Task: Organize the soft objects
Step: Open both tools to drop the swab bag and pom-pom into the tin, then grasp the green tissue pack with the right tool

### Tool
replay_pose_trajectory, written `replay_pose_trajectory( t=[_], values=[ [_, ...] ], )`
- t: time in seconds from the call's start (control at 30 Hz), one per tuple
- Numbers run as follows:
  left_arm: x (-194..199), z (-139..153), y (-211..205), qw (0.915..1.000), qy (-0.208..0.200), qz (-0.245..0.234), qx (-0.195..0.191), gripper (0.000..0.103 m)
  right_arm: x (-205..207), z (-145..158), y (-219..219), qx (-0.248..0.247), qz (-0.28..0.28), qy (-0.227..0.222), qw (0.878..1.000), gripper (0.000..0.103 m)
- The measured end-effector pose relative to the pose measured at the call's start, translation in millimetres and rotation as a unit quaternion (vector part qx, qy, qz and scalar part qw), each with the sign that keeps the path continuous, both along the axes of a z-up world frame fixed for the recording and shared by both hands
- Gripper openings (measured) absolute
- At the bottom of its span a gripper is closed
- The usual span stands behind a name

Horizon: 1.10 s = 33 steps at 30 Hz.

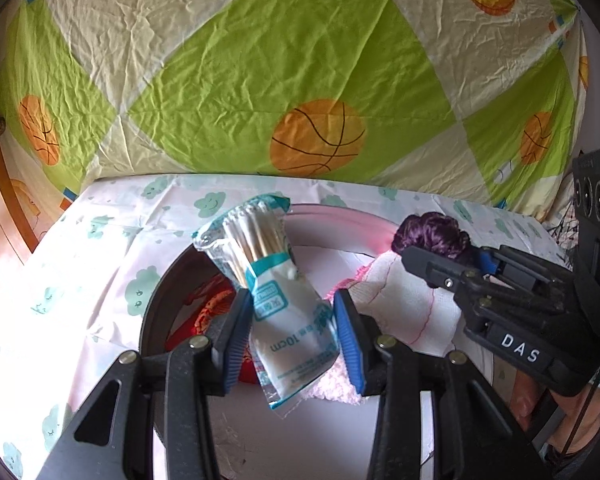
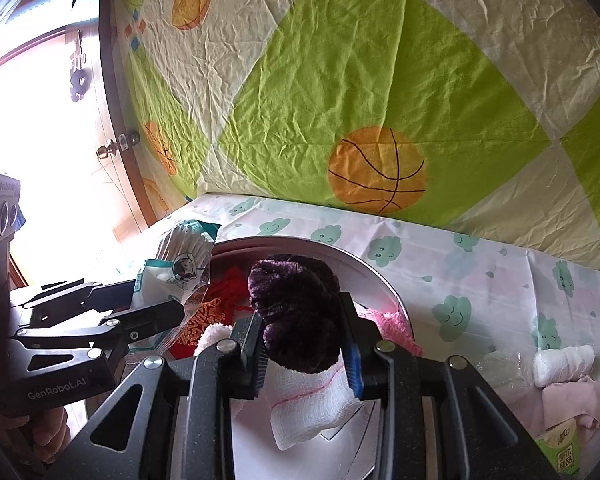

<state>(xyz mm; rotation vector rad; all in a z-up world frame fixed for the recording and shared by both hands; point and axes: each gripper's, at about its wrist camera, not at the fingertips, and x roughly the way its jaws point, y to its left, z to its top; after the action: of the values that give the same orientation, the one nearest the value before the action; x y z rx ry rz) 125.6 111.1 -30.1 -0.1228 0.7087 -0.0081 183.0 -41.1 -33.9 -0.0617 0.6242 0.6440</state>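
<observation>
My left gripper (image 1: 294, 316) is shut on a clear and teal bag of cotton swabs (image 1: 272, 280) and holds it above the round tray (image 1: 340, 220). The bag also shows in the right wrist view (image 2: 176, 276). My right gripper (image 2: 304, 344) is shut on a dark purple fuzzy item (image 2: 296, 308) together with a white gauze cloth (image 2: 312, 404), over the same tray (image 2: 360, 260). That gripper (image 1: 440, 264) shows in the left wrist view with the purple item (image 1: 432, 232). Red (image 2: 228, 284) and pink (image 2: 388, 320) soft items lie in the tray.
The tray sits on a white cloth with teal clouds (image 2: 480, 272). A green and cream sheet with basketballs (image 1: 300, 80) rises behind. A white gauze roll (image 2: 564, 364), pink cloth (image 2: 576, 400) and a green pack (image 2: 560, 452) lie at the right. A wooden door (image 2: 116, 140) stands at the left.
</observation>
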Motion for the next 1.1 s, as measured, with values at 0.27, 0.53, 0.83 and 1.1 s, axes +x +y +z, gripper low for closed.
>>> replay_pose_trajectory(
  t=[0.27, 0.53, 0.83, 1.1],
  values=[
    [-8.0, -4.7, 5.3, 0.9994, 0.0, 0.031, 0.017, 0.079, -5.3, -8.4, 7.8, -0.004, 0.021, 0.008, 1.0, 0.052],
    [-32.0, 12.5, 1.0, 0.9978, -0.036, 0.048, 0.027, 0.093, -19.4, 3.9, -20.2, 0.017, -0.002, -0.011, 1.0, 0.076],
    [-48.6, 21.4, -62.1, 0.9952, -0.078, 0.02, 0.056, 0.102, -29.5, 2.7, -113.5, -0.015, -0.08, -0.035, 0.996, 0.082],
    [-37.8, 1.8, -124.7, 0.9958, -0.061, -0.025, 0.063, 0.102, -17.7, -19.7, -205.9, -0.006, -0.173, 0.009, 0.985, 0.082]
  ],
)
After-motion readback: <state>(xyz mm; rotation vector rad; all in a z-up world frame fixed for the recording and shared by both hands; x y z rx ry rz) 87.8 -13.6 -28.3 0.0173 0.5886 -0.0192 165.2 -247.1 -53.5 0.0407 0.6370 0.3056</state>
